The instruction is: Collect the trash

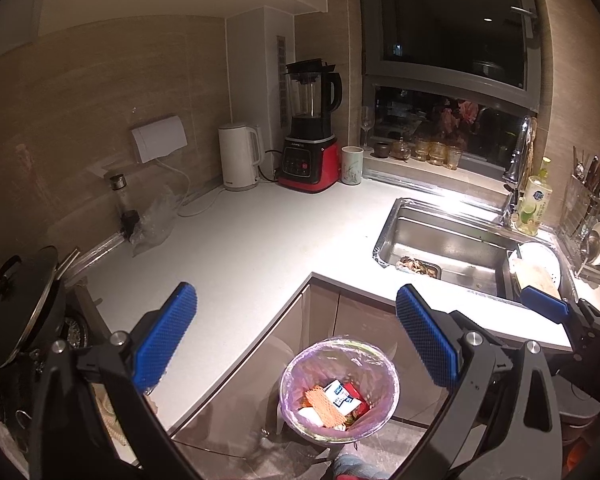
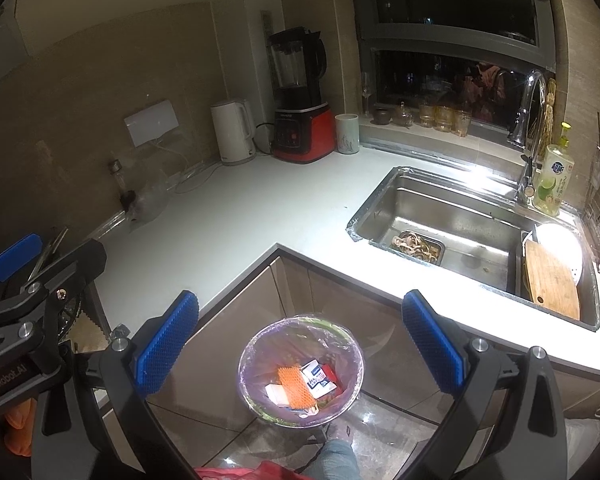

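Trash fills the bottom of a round bin lined with thin, crinkled lilac plastic, standing on the glossy tiled floor below the inner corner of the smooth white counter: an orange netted sleeve, a blue-and-white packet and a red wrapper lie touching. Left gripper and right gripper hover above it, ribbed blue pads spread wide, holding nothing.

A home kitchen at night. A white L-shaped counter wraps the corner, with a steel sink and chrome faucet beneath a dark window. Left of the sink stand a red-based blender and a white kettle; right of it, dish soap and a utensil rack.
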